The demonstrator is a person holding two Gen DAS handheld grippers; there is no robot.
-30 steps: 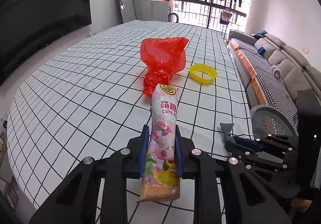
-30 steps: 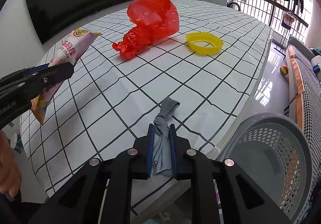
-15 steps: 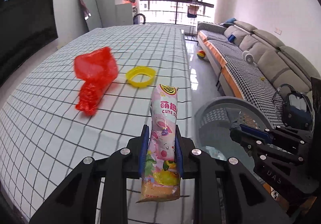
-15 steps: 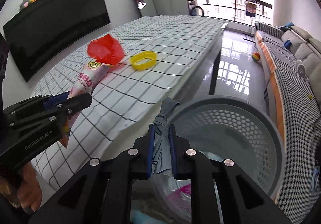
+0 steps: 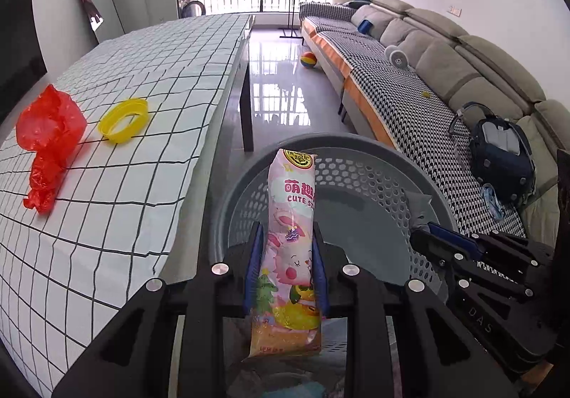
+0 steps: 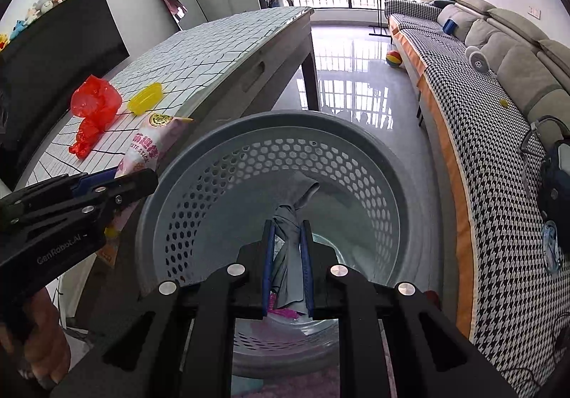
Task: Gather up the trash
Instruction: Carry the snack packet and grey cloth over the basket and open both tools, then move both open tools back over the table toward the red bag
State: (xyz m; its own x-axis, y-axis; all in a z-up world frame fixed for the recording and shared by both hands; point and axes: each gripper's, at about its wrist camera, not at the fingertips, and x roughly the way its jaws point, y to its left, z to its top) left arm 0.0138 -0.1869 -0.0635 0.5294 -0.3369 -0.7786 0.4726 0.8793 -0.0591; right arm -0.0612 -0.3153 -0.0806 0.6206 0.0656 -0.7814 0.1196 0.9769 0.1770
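Note:
My left gripper is shut on a pink snack wrapper and holds it upright over the grey perforated basket. My right gripper is shut on a grey scrap of wrapper and holds it over the same basket, which has some trash at its bottom. The left gripper with the pink wrapper shows at the left of the right wrist view. A crumpled red plastic bag and a yellow ring-shaped lid lie on the checked table.
The basket stands on the floor beside the table's right edge. A long sofa with a dark backpack runs along the right. A ball lies on the glossy floor beyond. A dark TV hangs at the left.
Both grippers have swung right from over the table to over the basket, each still holding its piece. The red bag and yellow lid stay on the table.

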